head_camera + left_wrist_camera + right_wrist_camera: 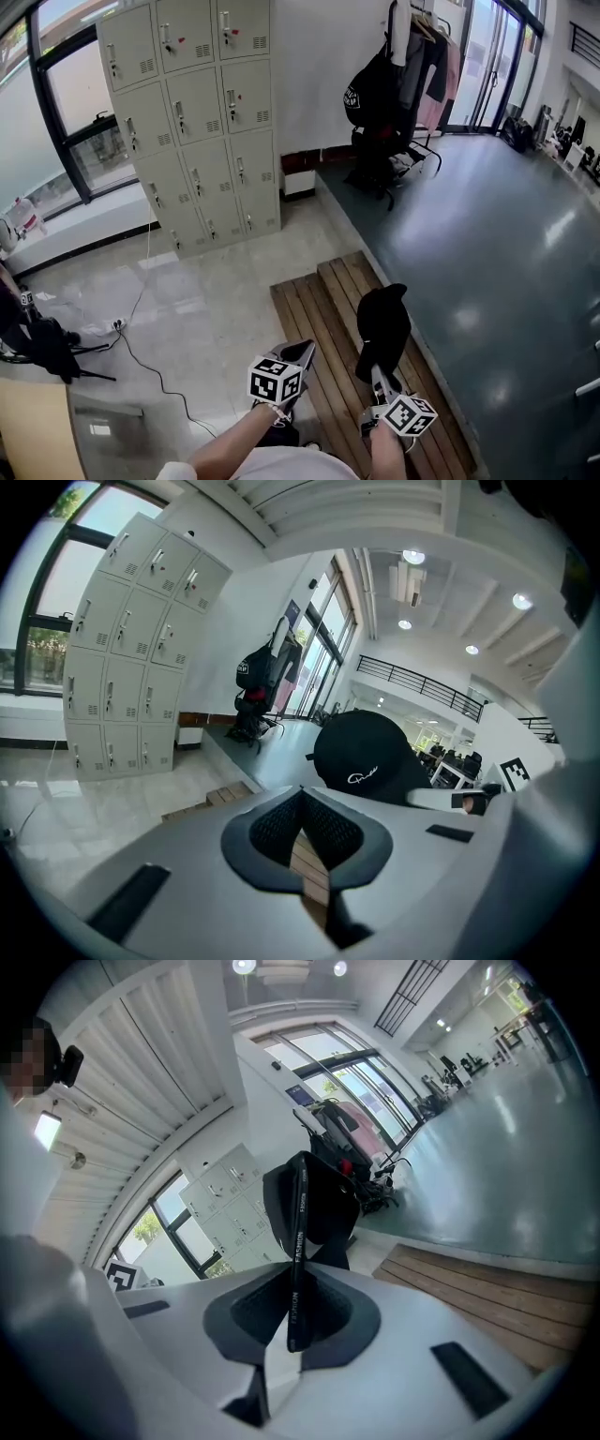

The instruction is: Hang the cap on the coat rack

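Right gripper (294, 1283) is clamped on the black cap (382, 323). Its jaws pinch a narrow black band of the cap printed with the word FASHION, and the crown stands out beyond the tips. The cap is held in the air over the wooden slat bench (323, 300), near the person and slightly right of centre in the head view.

Left gripper (302, 794) is just to the left of the right one. Its jaws are together at the tips with nothing between them, and only bench slats show through the gap behind the pads. From its own view the cap's rounded crown, with a small white script logo, appears to the right.

Far off on the right stands the coat rack (412, 56), beside the glass doors (497, 66) and well apart from the cap. It already carries dark garments, a pink one and a black bag.

Grey lockers (197, 112) line the far left wall. A black cable (141, 356) trails across the pale tiled floor (206, 291) on the left, and a dark glossy floor (506, 262) lies to the right of the bench.
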